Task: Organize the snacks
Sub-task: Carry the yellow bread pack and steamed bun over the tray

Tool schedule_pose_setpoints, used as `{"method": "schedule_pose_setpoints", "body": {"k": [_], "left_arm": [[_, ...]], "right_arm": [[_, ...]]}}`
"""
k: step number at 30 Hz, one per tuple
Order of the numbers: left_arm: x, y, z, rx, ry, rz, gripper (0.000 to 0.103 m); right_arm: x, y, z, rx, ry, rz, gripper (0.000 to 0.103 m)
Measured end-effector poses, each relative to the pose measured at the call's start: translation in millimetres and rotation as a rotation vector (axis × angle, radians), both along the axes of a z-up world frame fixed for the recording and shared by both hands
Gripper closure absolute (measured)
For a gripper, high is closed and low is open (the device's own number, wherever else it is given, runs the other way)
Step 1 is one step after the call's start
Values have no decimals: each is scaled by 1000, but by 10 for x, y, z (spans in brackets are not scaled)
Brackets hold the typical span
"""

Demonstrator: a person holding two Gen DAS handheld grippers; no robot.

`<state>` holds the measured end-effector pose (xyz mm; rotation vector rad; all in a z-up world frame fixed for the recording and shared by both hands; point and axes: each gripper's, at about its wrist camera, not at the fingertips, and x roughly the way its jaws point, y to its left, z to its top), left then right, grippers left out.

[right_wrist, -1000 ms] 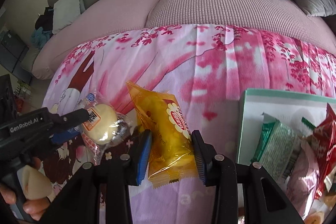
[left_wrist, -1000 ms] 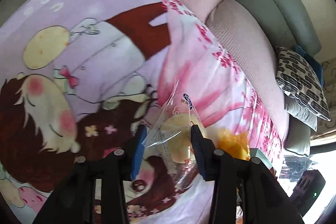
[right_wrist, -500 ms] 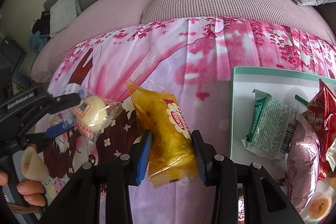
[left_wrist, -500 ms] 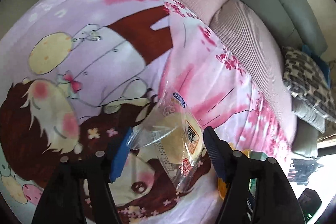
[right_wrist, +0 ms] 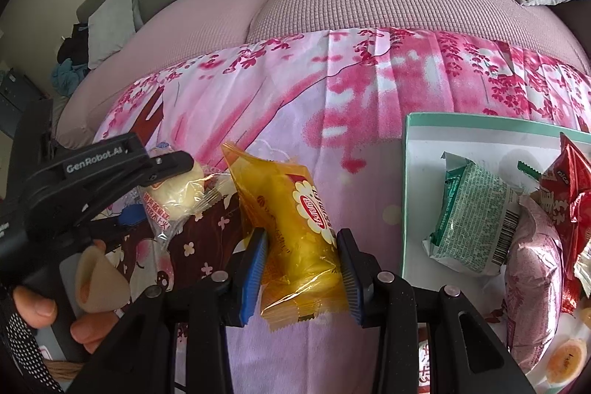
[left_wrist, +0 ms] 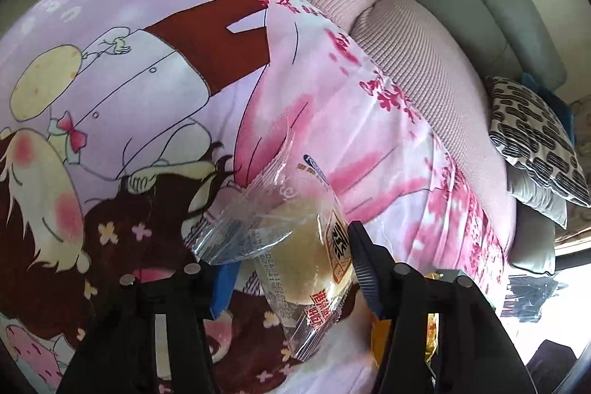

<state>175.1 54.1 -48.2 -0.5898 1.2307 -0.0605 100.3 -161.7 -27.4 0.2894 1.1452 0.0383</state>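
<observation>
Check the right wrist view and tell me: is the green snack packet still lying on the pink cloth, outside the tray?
No, the green packet lies inside the white tray, beside the other wrapped snacks there.

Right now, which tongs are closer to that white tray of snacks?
Right. The right tongs, gripping the yellow packet, sit just beside the tray; the left tongs are farther away, beyond the packet.

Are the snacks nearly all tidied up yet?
Partly. A green packet, a red one and a pink one already lie in the box. The right hand-held gripper grips a yellow packet. The left hand-held gripper, jaws just closing, straddles a clear-wrapped bun. Both still need boxing.
</observation>
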Motion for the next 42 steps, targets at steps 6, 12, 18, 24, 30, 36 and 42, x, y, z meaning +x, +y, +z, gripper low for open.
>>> {"method": "schedule_pose_setpoints", "body": {"k": [6, 12, 18, 24, 30, 36, 42], "left_arm": [[-166, 52, 217, -19, -34, 2, 48], [-459, 100, 426, -17, -68, -1, 48], [-741, -20, 505, -22, -73, -29, 48], [-968, -175, 560, -38, -71, -78, 48], [-1117, -368, 690, -9, -113, -135, 48], [-1210, -619, 831, -8, -167, -208, 48], [-1278, -888, 917, -48, -197, -295, 48]], "right_arm": [[-118, -7, 49, 6, -3, -4, 62], [-343, 7, 202, 4, -27, -4, 62], [-612, -14, 383, -3, -64, -11, 62], [-924, -124, 478, -4, -85, -44, 62], [-1158, -310, 623, -3, -133, -93, 62], [-1312, -575, 693, -25, -155, -169, 62], [-1474, -951, 749, -21, -177, -260, 62]]}}
